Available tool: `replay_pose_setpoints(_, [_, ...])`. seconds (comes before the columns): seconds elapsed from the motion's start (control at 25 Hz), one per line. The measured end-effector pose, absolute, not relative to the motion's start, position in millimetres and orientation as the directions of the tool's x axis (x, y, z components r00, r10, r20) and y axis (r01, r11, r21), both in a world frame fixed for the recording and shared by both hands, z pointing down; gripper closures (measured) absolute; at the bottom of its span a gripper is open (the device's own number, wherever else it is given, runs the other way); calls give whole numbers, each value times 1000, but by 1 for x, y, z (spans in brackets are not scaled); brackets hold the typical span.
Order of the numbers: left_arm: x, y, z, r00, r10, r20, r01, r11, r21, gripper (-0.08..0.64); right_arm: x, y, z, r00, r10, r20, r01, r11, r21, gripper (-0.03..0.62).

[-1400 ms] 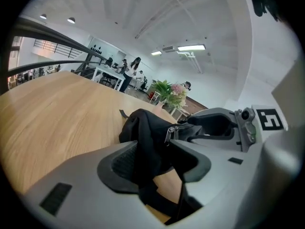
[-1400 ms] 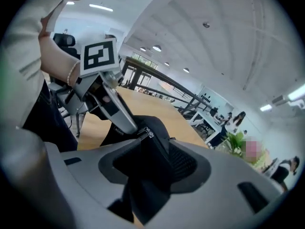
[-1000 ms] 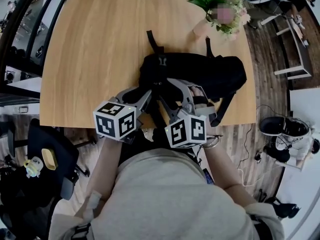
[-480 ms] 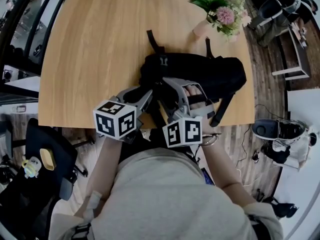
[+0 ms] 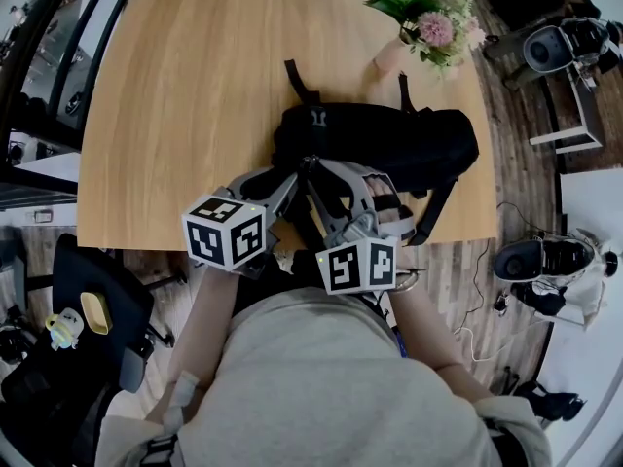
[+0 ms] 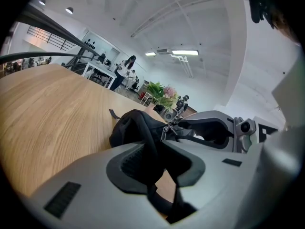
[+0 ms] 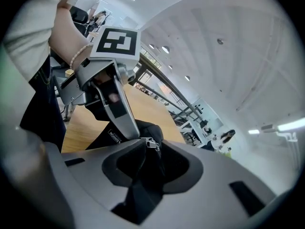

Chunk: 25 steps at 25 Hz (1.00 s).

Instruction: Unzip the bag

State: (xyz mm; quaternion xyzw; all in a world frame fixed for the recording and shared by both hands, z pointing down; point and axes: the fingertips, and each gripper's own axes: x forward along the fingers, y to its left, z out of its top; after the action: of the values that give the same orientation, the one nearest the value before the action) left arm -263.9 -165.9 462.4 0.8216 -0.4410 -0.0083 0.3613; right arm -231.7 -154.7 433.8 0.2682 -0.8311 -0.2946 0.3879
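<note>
Left hand-held gripper [image 5: 288,179] clenches fabric at the bag's [image 5: 399,142] near edge. Only the right gripper view shows the right hand-held gripper [image 7: 148,150], jaws just closing, pinching the zipper pull [image 7: 151,143].

There is one black bag [image 5: 389,144], one wooden table [image 5: 195,95] and one vase of flowers [image 5: 428,32]. There are two grippers, the left gripper [image 6: 162,151] and the right gripper [image 7: 150,149]. They carry two marker cubes [image 5: 226,232], one on each.
</note>
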Motion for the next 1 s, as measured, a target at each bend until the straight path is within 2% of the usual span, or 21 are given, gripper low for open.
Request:
replay_pose_setpoints(0.12, [-264,-167,462,611,-731,303,-717,-350,603,454,-227,-156,432,-545,-688,479,-263,683,682,524])
replay_pose_setpoints(0.4, [-263,-166,462,611,-730,307,-721,-352,597,456,-229,-159,432,-545,-689,478,-267,683,680,527])
replay_pose_setpoints(0.56, [-261,-165,464,612,-726,314,-725,-355,591,459,-228,-169,436,-522,-714,467,-300,666,683,575])
replay_pose_setpoints(0.68, [-262,-163,464,613,-725,315,-724,-355,592,460,-228,-172,436,-521,-713,469,-332,675,659,572])
replay_pose_setpoints(0.84, [-263,-163,464,611,-725,317,-726,-354,589,460,-227,-170,437,-541,-686,487,-384,716,583,578])
replay_pose_setpoints(1.0, [-265,-164,462,602,-738,305,-726,-347,594,462,-224,-171,430,-578,-666,472,-518,746,419,583])
